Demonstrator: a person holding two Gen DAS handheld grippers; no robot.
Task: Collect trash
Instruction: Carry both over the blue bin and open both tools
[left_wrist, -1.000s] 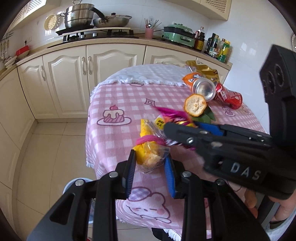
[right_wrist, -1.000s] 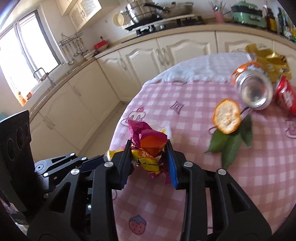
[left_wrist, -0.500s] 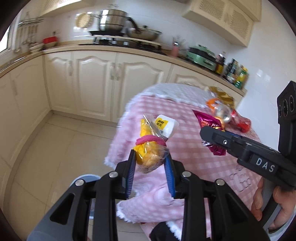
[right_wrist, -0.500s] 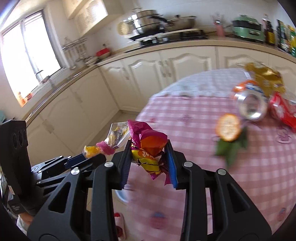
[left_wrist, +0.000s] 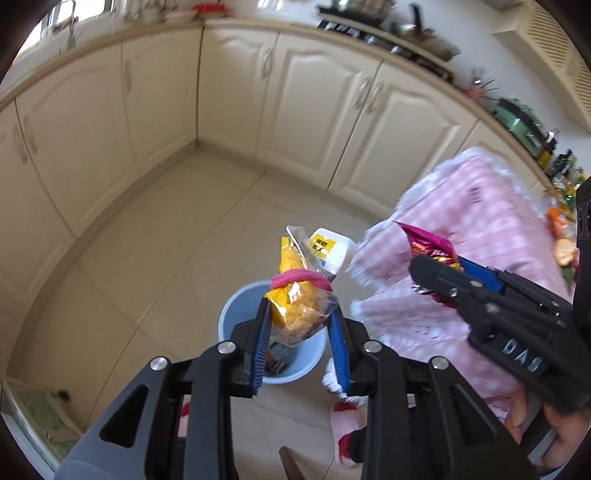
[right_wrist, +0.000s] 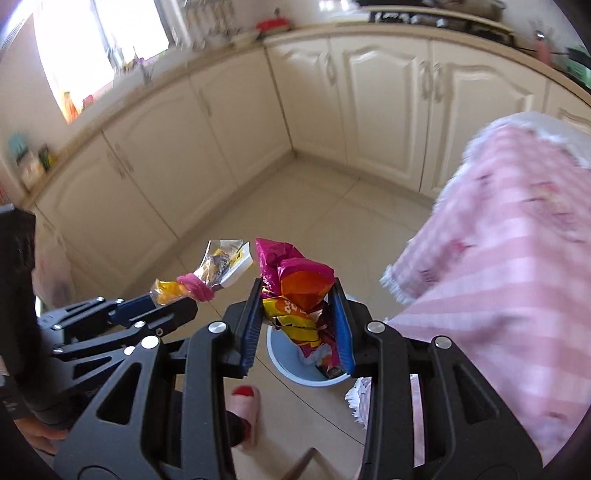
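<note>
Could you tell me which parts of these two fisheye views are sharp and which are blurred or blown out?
Left wrist view: the left hand-held gripper and its yellow snack bag are sharp; the pink checked tablecloth and counter smear. Right wrist view: the magenta wrapper is crisp, the tablecloth streaked, the window blown out. Both bend the cabinets.

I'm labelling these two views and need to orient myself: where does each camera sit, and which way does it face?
Left wrist: on the left gripper, looking steeply down at the blue bin on the floor; its fingers grip a yellow snack bag; the right gripper and a hand show.
Right wrist: on the right gripper, facing down at the same bin, gripping a magenta wrapper; the left gripper shows.
Shared: bin, pink tablecloth, cabinets, both bags.
</note>
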